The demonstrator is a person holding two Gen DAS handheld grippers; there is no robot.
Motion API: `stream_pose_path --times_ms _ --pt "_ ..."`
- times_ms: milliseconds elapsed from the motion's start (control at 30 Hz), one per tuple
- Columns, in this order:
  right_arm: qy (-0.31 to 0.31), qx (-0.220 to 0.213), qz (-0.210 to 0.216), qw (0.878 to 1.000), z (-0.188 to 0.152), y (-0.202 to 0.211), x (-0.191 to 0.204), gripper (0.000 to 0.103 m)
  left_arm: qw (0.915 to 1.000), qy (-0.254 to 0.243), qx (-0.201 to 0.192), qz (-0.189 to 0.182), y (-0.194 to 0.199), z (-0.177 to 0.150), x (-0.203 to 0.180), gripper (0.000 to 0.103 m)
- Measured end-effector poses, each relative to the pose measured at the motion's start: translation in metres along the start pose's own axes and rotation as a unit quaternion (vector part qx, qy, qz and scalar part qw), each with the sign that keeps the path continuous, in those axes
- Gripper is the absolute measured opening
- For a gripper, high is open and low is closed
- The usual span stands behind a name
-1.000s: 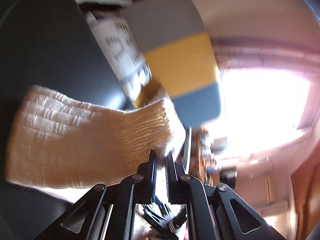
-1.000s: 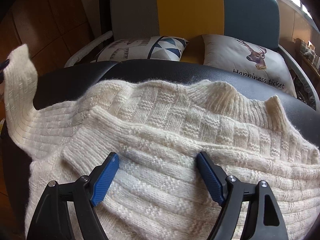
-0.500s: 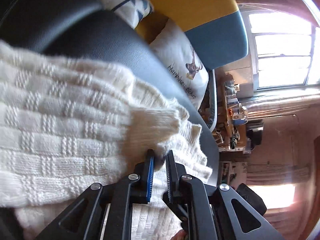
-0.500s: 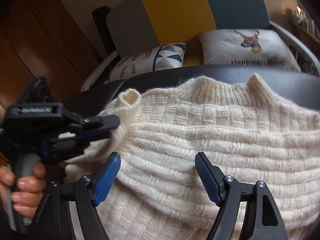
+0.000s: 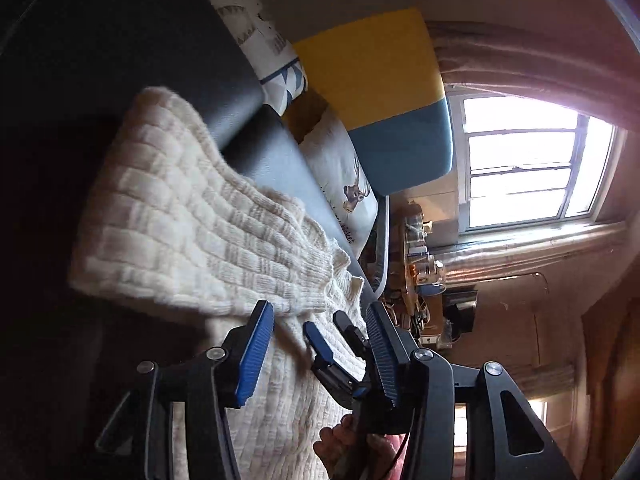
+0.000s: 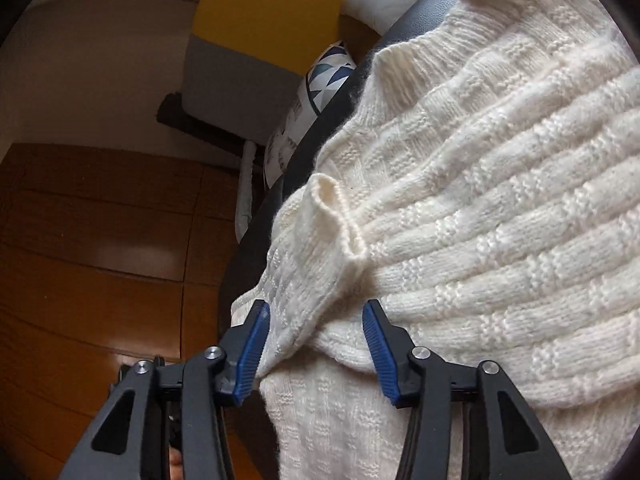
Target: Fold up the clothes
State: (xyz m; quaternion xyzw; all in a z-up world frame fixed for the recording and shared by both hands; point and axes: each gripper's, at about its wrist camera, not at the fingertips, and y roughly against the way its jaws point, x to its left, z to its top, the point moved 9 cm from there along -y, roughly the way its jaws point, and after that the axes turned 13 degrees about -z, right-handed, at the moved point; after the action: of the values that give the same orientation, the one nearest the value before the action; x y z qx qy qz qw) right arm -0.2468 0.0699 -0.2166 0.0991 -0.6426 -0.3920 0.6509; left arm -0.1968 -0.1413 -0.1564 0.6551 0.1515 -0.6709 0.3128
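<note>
A cream basket-knit sweater (image 6: 500, 208) lies on a black padded surface (image 5: 248, 140). One sleeve is folded across the body, and its ribbed cuff (image 6: 332, 208) stands up a little. My left gripper (image 5: 318, 360) is open just above the sweater (image 5: 180, 220), with nothing between its blue pads. My right gripper (image 6: 316, 344) is also open, straddling the folded sleeve near the sweater's left edge without pinching it. In the left wrist view the right gripper (image 5: 332, 334) shows between my left fingers, held by a hand (image 5: 352, 448).
Behind the black surface stands a grey, yellow and blue sofa back (image 5: 380, 92) with patterned cushions (image 5: 344, 184). A wooden floor (image 6: 100, 280) lies off the left edge. A bright window (image 5: 528, 160) and a cluttered shelf (image 5: 416, 272) are farther off.
My left gripper carried the sleeve cuff over the sweater body, then opened and let it go. The right gripper tilted and shifted toward the sweater's left edge, staying open.
</note>
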Motion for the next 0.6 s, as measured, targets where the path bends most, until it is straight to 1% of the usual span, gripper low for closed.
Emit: stream_pose_path --times_ms 100,167,200,233,267,300,333,367,400,433,467,533,600 --pt "-0.008 -0.009 -0.010 1.000 0.002 -0.011 0.008 0.048 0.9997 0.021 -0.013 -0.009 0.029 -0.002 0.013 0.050" --pt "-0.005 -0.008 -0.004 1.000 0.003 -0.022 0.020 0.047 0.9992 0.025 -0.023 -0.022 0.040 -0.005 0.015 0.050" --pt "0.004 0.000 -0.023 1.000 0.001 -0.030 0.022 0.042 0.9989 0.026 -0.028 -0.028 0.045 -0.006 0.016 0.050" --pt "0.013 0.009 -0.043 0.999 -0.002 -0.039 0.023 0.019 0.9984 0.029 -0.033 -0.036 0.051 -0.008 0.016 0.050" --pt "0.022 0.018 -0.063 0.998 -0.004 -0.048 0.025 0.006 0.9978 0.034 -0.037 -0.044 0.053 -0.011 0.018 0.050" --pt "0.043 0.018 -0.092 0.995 -0.006 -0.053 0.026 0.006 0.9972 0.040 -0.039 -0.051 0.055 -0.013 0.019 0.050" --pt "0.070 0.008 -0.111 0.991 -0.006 -0.052 0.033 0.006 0.9964 0.046 -0.041 -0.058 0.056 -0.016 0.020 0.050" --pt "0.109 0.001 -0.143 0.984 -0.006 -0.051 0.041 0.006 0.9952 0.052 -0.046 -0.069 0.057 -0.018 0.021 0.050" --pt "0.149 -0.006 -0.175 0.973 -0.006 -0.050 0.050 0.006 0.9938 0.061 -0.051 -0.078 0.056 -0.018 0.024 0.052" --pt "0.203 -0.020 -0.210 0.956 -0.007 -0.047 0.062 0.006 0.9918 0.076 -0.057 -0.085 0.055 -0.018 0.027 0.053" --pt "0.246 -0.033 -0.231 0.941 -0.006 -0.043 0.076 0.006 0.9895 0.092 -0.063 -0.092 0.053 -0.018 0.031 0.053" --pt "0.298 -0.059 -0.241 0.922 -0.003 -0.028 0.104 0.006 0.9823 0.127 -0.074 -0.117 0.048 -0.014 0.038 0.053" --pt "0.342 -0.089 -0.249 0.902 0.000 -0.008 0.131 0.006 0.9752 0.158 -0.086 -0.129 0.041 -0.010 0.043 0.053"
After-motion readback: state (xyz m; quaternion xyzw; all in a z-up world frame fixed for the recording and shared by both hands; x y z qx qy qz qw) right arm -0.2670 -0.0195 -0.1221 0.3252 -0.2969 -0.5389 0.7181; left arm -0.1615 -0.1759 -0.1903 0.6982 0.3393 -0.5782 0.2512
